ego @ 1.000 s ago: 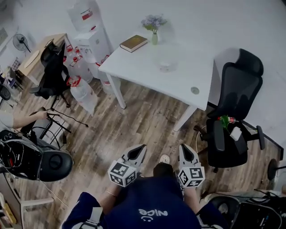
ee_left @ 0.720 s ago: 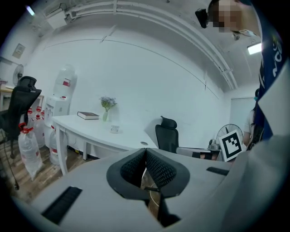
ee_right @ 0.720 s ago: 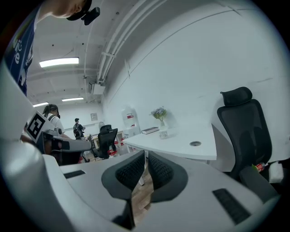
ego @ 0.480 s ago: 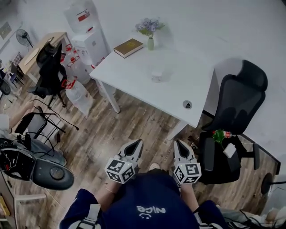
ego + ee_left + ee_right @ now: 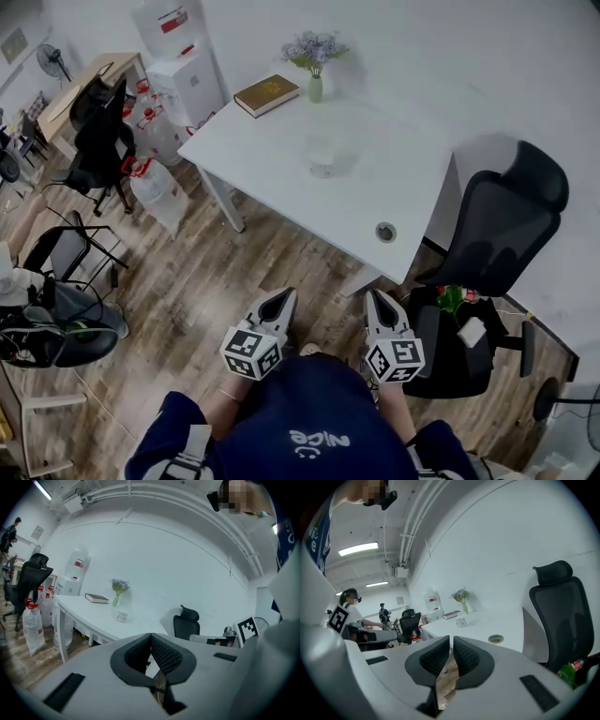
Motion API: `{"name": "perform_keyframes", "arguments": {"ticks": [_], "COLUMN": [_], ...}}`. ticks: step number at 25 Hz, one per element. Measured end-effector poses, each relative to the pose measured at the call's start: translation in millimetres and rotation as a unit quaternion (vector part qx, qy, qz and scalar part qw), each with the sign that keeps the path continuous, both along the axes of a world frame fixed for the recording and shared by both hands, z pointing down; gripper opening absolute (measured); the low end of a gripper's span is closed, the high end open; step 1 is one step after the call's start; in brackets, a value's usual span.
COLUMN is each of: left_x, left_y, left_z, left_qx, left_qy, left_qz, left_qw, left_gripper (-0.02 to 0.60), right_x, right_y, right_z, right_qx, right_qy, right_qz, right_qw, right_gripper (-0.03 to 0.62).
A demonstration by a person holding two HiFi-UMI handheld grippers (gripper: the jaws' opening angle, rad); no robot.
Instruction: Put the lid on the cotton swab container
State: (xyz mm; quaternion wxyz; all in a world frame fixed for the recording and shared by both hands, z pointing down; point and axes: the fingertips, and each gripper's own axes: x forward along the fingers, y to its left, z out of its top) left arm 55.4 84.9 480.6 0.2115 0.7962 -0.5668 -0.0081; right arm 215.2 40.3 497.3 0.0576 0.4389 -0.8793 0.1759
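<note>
A small clear cotton swab container (image 5: 323,159) stands on the white table (image 5: 253,150), far ahead of both grippers. It also shows as a small pot, the container (image 5: 122,616) in the left gripper view and the container (image 5: 461,621) in the right gripper view. Its lid I cannot make out apart from it. My left gripper (image 5: 284,296) and right gripper (image 5: 374,298) are held side by side above the wooden floor, short of the table's near edge. Both are shut with nothing between their jaws.
On the table's far side lie a brown book (image 5: 266,94) and a vase of flowers (image 5: 315,56); a round cable hole (image 5: 385,232) is near its front corner. A black office chair (image 5: 497,234) stands right of the table. A water dispenser (image 5: 183,66) and water bottles (image 5: 150,183) stand left.
The view has moved closer to the table, which now sits lower and nearer in the head view. Both grippers travelled forward with the person and stayed shut.
</note>
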Motion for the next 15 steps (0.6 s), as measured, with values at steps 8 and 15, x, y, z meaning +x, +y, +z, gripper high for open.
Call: {"name": "perform_keyframes", "arguments": {"ticks": [8, 15], "left_x": [-18, -43], "left_y": [-60, -136], "left_z": [17, 9], "left_qx": [-0.007, 0.012], "left_qy": [-0.002, -0.021], "left_qz": [0.016, 0.065], "left_qw": [0.9998, 0.9976], "left_gripper": [0.018, 0.018], "right_x": [-21, -54], "right_y": [-37, -108], "right_z": [12, 2], "right_qx": [-0.017, -0.017], "right_qy": [-0.01, -0.02], "right_qz": [0.008, 0.014], "right_qw": [1.0, 1.0], "right_gripper": [0.057, 0.057]}}
